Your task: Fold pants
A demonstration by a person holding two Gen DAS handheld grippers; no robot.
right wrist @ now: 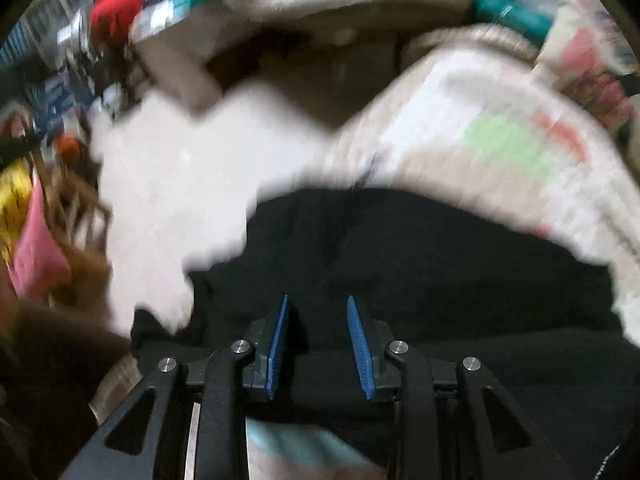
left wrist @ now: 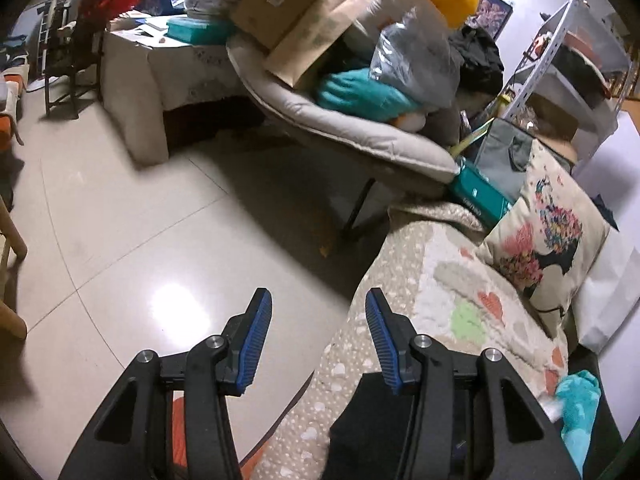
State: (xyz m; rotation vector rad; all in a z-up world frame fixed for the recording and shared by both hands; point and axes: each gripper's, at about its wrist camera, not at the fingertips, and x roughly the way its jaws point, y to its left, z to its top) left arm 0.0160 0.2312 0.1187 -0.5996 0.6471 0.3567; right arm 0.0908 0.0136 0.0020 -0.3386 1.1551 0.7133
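Left gripper [left wrist: 319, 312]: black frame, blue ribbed pads, jaws seen apart with nothing between them. It is held over the edge where the pale glossy tiled floor [left wrist: 132, 216] meets the cream blanket with coloured hearts [left wrist: 452, 280]. A corner of the black fabric pants [left wrist: 368, 424] is seen low in the left wrist view, lying on the blanket behind the right-hand finger.

Right gripper [right wrist: 317, 316]: jaws parted, no cloth pinched between the pads; it is held just above the pants [right wrist: 420, 264], which are spread as a dark mass across the blanket [right wrist: 500, 140]. Contact with the fabric cannot be told; the right wrist view is heavily blurred.

Noted around: a floral-print cushion [left wrist: 548, 240] on the blanket, and a grey padded chair [left wrist: 360, 128] piled with cardboard boxes and bags.
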